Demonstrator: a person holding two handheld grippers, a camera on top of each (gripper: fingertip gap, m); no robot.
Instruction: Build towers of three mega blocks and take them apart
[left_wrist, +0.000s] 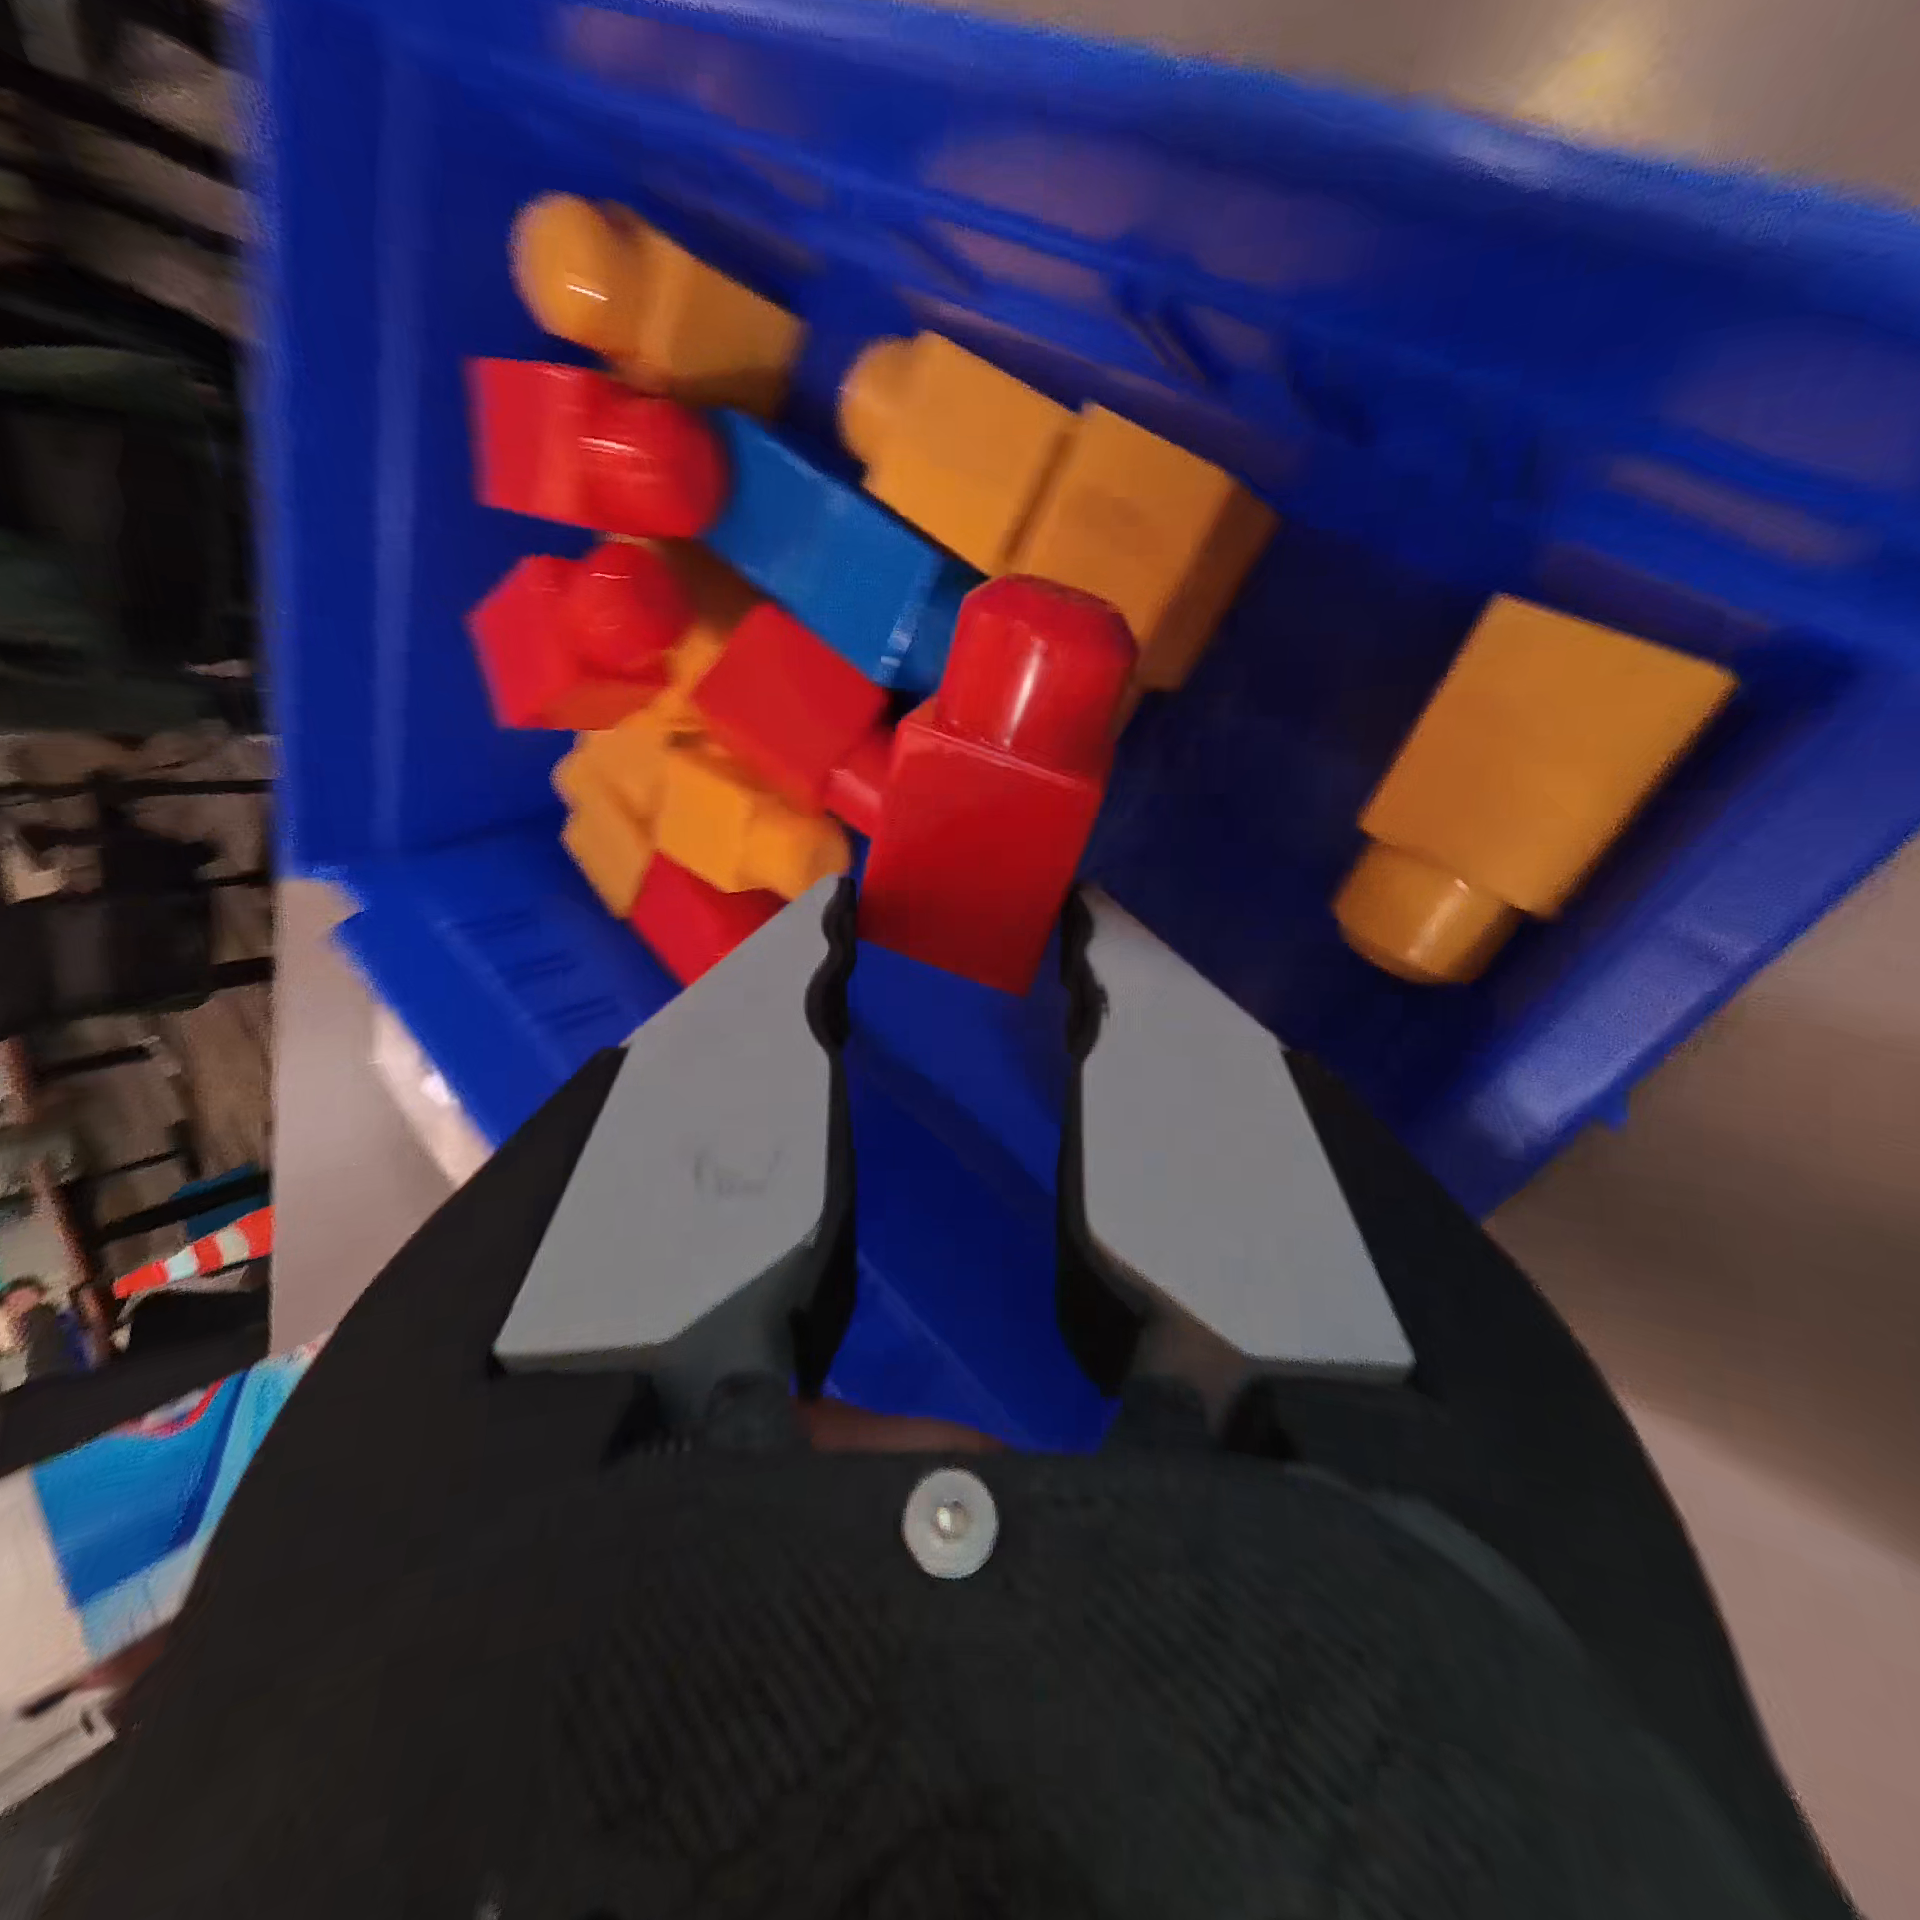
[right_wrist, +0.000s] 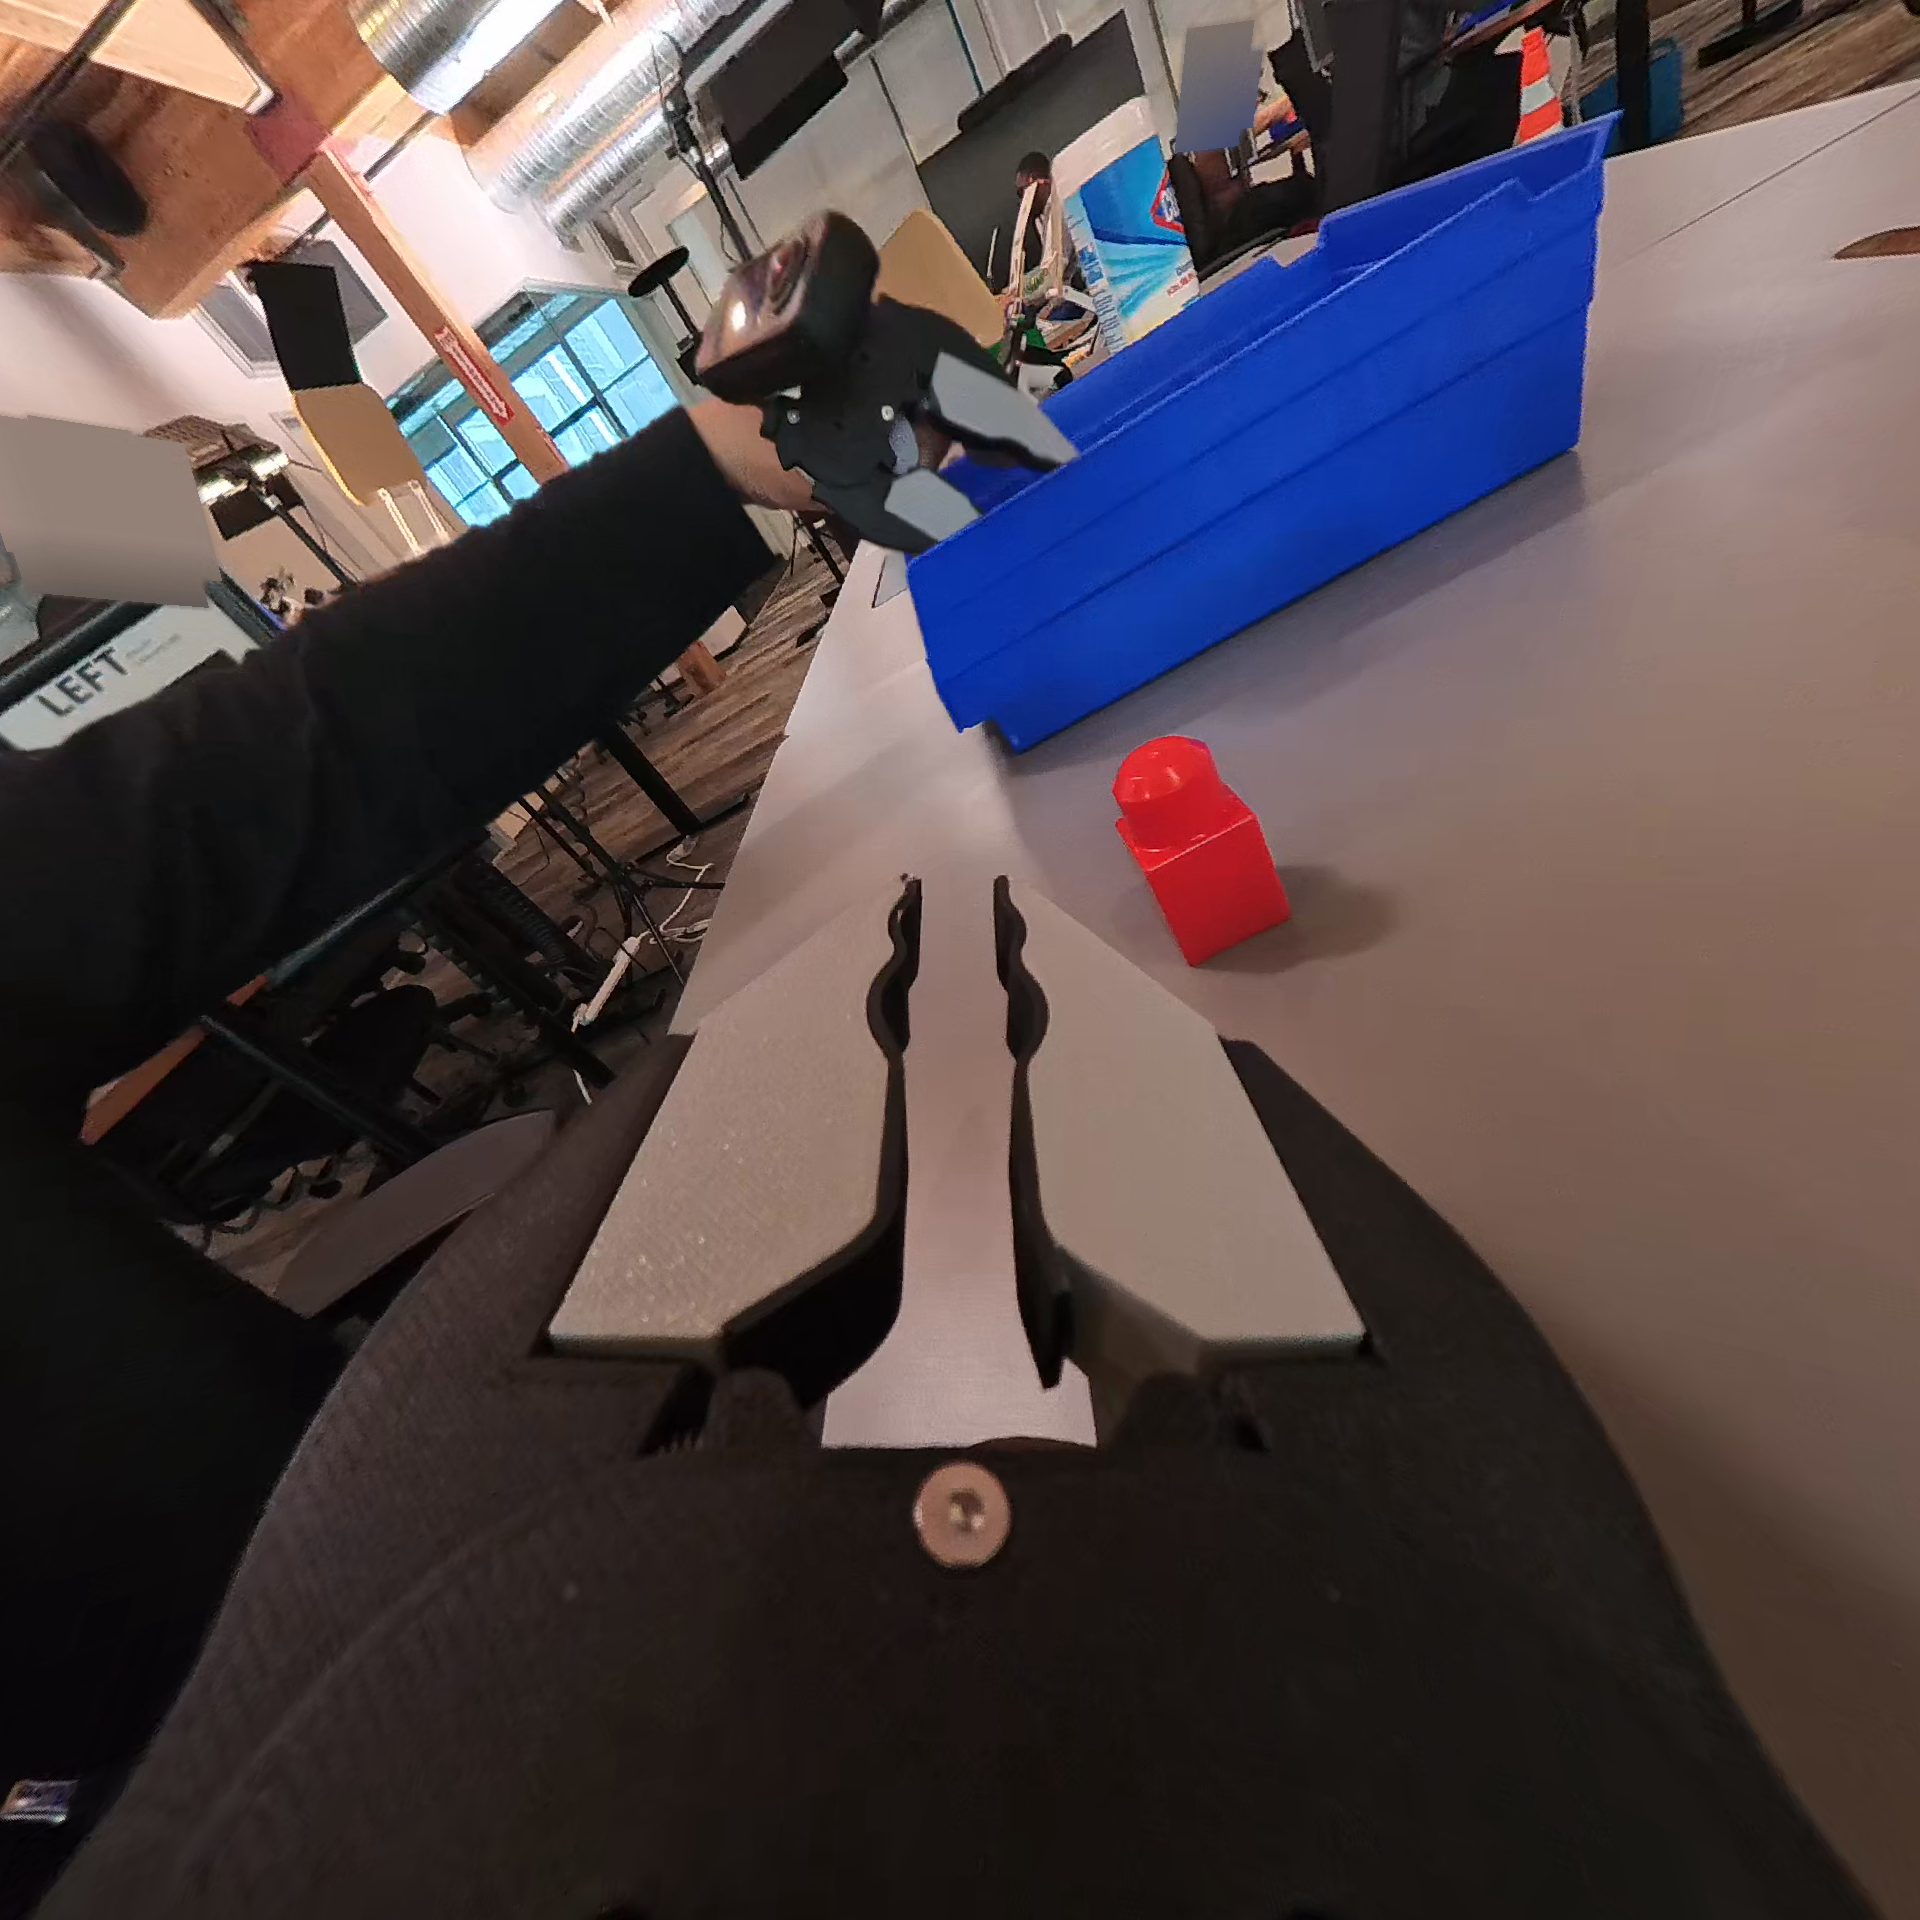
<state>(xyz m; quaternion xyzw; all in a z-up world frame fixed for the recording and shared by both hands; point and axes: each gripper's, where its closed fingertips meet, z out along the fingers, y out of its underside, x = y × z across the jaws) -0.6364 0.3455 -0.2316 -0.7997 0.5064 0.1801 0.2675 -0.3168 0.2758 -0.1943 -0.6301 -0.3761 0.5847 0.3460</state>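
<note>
In the left wrist view my left gripper (left_wrist: 961, 914) is shut on a red block (left_wrist: 987, 800), stud pointing away, held above the inside of a blue bin (left_wrist: 1039, 156). The bin holds several loose blocks: orange ones (left_wrist: 1538, 748), red ones (left_wrist: 592, 447) and a blue one (left_wrist: 821, 540). The picture is motion-blurred. In the right wrist view my right gripper (right_wrist: 956, 888) is empty, its jaws a narrow gap apart, low over the grey table (right_wrist: 1558, 935). A second red block (right_wrist: 1200, 852) stands upright on the table just right of its tips. The left gripper also shows in the right wrist view (right_wrist: 935, 457), over the near end of the bin (right_wrist: 1299, 468).
The table's left edge (right_wrist: 758, 831) runs close beside my right gripper, with floor, chairs and cables below. A dark-sleeved arm (right_wrist: 416, 675) reaches across to the bin. Bare table lies right of and in front of the bin. An orange cone (right_wrist: 1538, 73) stands far off. One gripper's finger ends stand about 35 cm off the other's.
</note>
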